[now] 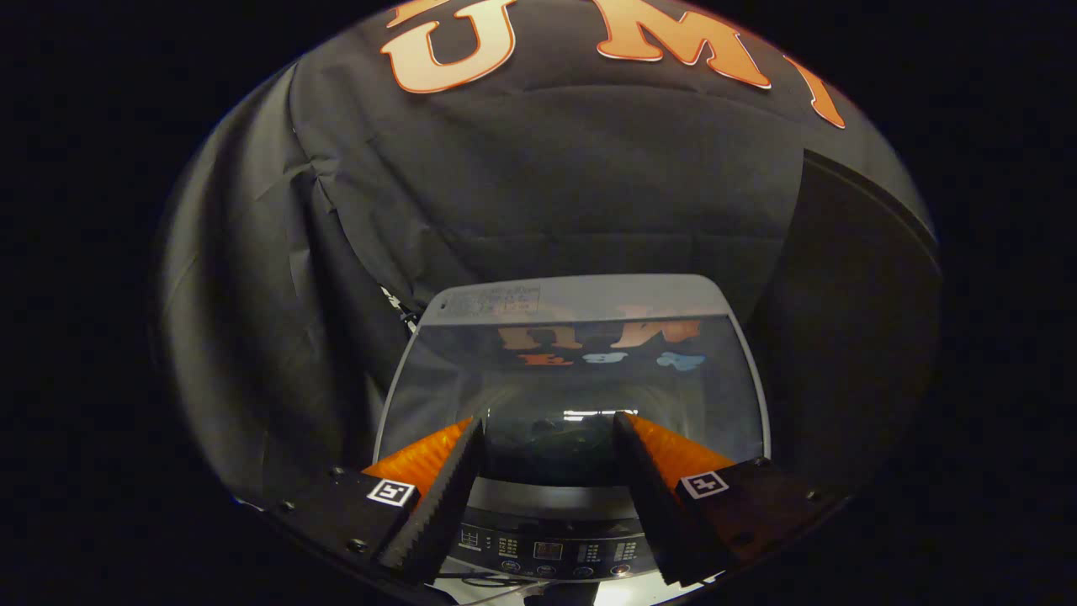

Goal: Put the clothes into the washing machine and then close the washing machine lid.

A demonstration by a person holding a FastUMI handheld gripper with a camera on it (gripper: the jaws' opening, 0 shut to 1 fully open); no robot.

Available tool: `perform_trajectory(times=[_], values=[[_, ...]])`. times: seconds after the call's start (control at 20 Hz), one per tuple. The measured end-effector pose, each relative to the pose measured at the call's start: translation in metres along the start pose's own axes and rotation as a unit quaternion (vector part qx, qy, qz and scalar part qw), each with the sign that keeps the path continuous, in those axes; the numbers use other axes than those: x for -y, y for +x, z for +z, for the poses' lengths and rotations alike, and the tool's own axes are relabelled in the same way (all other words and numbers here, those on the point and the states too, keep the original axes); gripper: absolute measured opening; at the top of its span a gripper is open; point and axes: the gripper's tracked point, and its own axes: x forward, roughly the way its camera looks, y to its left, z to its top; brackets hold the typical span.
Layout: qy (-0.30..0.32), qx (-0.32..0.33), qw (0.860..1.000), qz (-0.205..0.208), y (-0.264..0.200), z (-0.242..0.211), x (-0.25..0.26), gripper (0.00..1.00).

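Observation:
The washing machine's glass lid (572, 370) lies flat and closed just ahead of my fingers, its grey rear band toward the booth wall. Through the glass I see a dark drum with something dim inside; I cannot tell if it is clothing. The control panel (547, 551) with small lit displays and round buttons sits below and between the fingers. My gripper (549, 431) hovers over the lid's near edge, open, nothing between its orange-and-black fingers (446, 497).
Black cloth wall hangs behind and to the left of the machine. A dark upright panel (850, 337) stands to the right of it. A cable (404, 313) runs by the lid's rear left corner.

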Motion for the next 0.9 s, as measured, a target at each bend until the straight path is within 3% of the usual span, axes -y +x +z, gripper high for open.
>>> perform_trajectory(times=[0.35,0.7,0.9], values=[[-0.017,0.125,0.992,0.020,-0.115,0.096,0.003,0.98],[-0.025,0.234,0.972,-0.006,-0.259,0.166,0.030,0.98],[-0.025,0.284,0.958,-0.040,-0.303,0.187,0.056,0.98]])
